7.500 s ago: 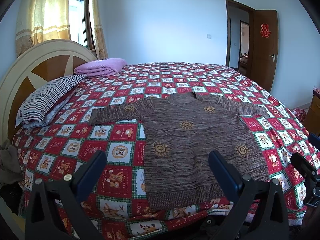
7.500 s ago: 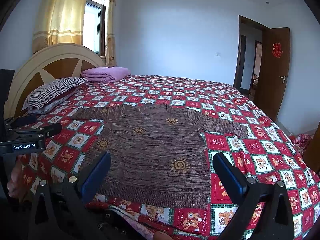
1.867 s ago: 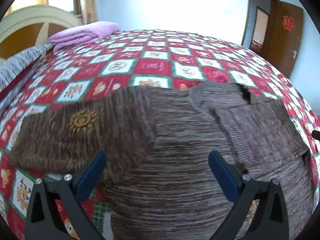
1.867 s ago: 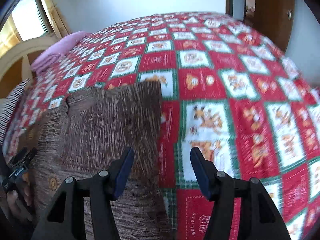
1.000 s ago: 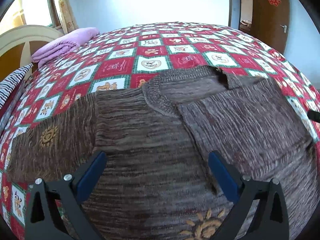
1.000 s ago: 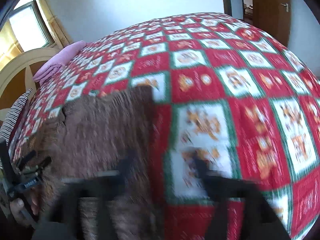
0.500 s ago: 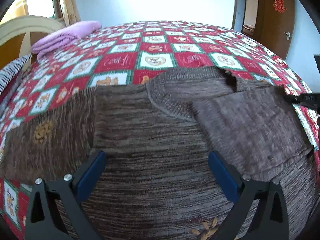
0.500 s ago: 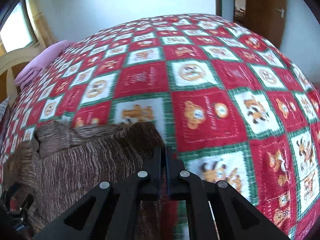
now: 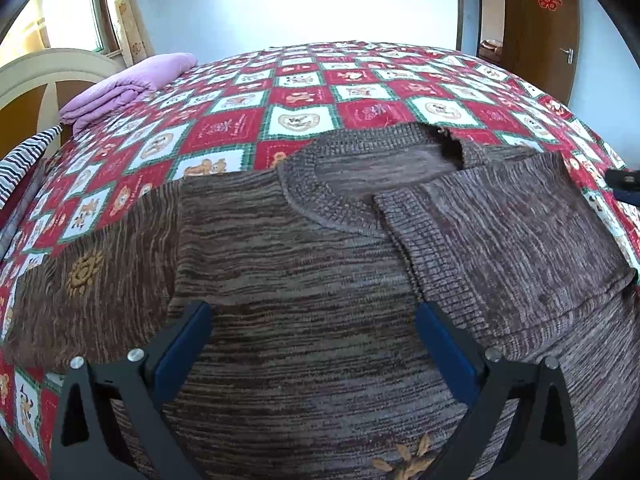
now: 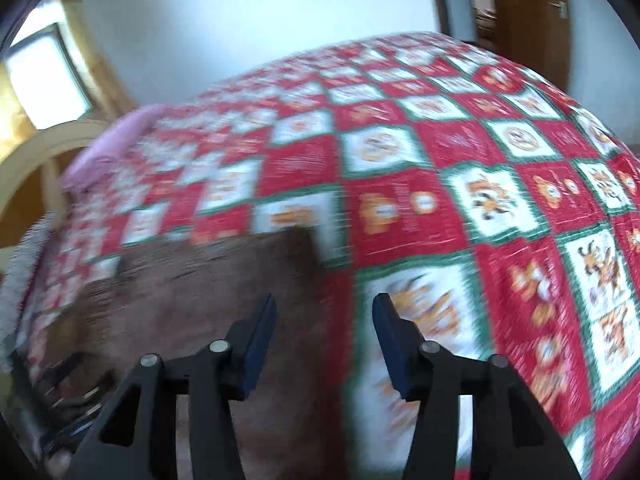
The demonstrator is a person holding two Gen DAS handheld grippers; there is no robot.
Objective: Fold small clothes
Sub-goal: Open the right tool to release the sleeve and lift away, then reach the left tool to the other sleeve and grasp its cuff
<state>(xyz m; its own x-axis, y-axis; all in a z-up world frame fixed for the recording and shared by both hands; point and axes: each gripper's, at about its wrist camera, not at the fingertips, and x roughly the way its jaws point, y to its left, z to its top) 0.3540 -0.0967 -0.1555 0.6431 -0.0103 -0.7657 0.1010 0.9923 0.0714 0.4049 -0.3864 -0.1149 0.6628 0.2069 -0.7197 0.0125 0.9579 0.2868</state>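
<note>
Brown knit sweater [image 9: 304, 280] lies flat on the red-green-white checked quilt [image 9: 360, 112], landmark for everything here. Its collar [image 9: 320, 200] points toward the far side of the bed; one sleeve [image 9: 516, 240] is folded in over the body, ribbed cuff edge lying just beside the collar, while the other sleeve [image 9: 92, 280] stays spread out sideways on the quilt. Sweater's far edge stops well short of the quilt's far edge, so a wide band of bare quilt sits beyond the collar. Beyond the spread sleeve, a folded pink blanket [image 9: 124, 88] and a striped pillow [image 9: 20, 160] lie near the curved wooden headboard [image 9: 36, 80], well apart from the sweater. Left gripper [image 9: 312, 344] hovers low over the sweater body, fingers [image 9: 184, 344] spread wide, nothing between them. Right gripper [image 10: 324, 332] is over the sweater's folded-side edge [image 10: 200, 288], view motion-blurred: its fingers [image 10: 260, 332] stand apart with a clear gap, one over brown knit, the other over bare quilt [image 10: 500, 200]; whether they touch the fabric cannot be told. From there bare quilt runs on away from the sweater to the bed's edge. A wooden door [image 9: 536, 20] stands open past the far corner of the bed. No containers in view.
</note>
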